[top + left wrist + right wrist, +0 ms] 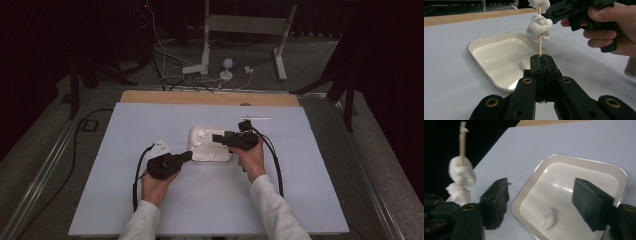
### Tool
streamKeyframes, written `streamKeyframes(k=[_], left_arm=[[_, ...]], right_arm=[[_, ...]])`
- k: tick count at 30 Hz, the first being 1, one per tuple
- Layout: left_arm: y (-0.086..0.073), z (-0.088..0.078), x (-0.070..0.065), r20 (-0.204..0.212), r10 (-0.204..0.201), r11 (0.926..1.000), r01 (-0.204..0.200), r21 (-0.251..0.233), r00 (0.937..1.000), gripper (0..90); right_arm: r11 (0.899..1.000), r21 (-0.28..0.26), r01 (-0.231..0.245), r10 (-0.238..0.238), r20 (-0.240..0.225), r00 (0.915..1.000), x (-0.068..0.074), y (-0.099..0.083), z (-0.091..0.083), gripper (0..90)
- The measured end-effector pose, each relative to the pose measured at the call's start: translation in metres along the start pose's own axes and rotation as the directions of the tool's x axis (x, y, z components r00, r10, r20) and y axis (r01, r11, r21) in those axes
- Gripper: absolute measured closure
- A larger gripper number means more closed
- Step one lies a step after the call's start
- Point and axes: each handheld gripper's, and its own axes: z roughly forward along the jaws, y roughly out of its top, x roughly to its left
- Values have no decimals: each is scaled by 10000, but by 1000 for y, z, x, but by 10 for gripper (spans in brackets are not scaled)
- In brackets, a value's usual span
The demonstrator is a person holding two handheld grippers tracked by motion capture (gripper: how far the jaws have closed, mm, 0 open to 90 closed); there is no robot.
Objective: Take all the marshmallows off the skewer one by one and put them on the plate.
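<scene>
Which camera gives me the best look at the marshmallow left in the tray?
The right gripper view: the loose marshmallow lies unobstructed on the tray floor. In the left gripper view it sits half hidden behind the jaws. In the high view it is too small to tell.

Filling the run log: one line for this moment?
left gripper shut on skewer | two marshmallows threaded | right gripper open | one marshmallow in tray

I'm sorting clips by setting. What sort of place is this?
Probably a dark recording lab, not a kitchen: a table under a plain white sheet, cables across the carpeted floor, and a white equipment stand behind.
</scene>
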Motion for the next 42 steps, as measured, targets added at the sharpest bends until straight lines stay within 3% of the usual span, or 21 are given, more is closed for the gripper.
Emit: streamKeyframes(k=[11, 31, 35, 36, 40, 42], left_arm=[[0, 0, 1, -23, -55, 10000, 55, -10, 10000, 900], [0, 1, -3, 149, -16, 9999, 18, -121, 9999, 900], [1, 2, -4, 228, 1, 9999, 2, -154, 9997, 900], [1, 2, -4, 265, -19, 9999, 24, -171, 9996, 900], [1, 2, -5, 390, 16, 9997, -7, -233, 9992, 900], [1, 2, -6, 454, 33, 9997, -21, -260, 9990, 900]], right_arm=[[9999, -157, -17, 3, -882, 9961, 11, 1, -8, 208], [9998, -166, 105, -133, -1826, 9831, 33, 3, -7, 190], [9999, -115, -21, -2, -1975, 9803, 34, 3, -4, 268], [9999, -110, -106, 81, -2087, 9780, 34, 3, -3, 347], [9998, -11, -206, 198, -2326, 9724, 35, 2, -1, 437], [9997, 82, -226, 240, -2502, 9679, 35, 2, 0, 542]])
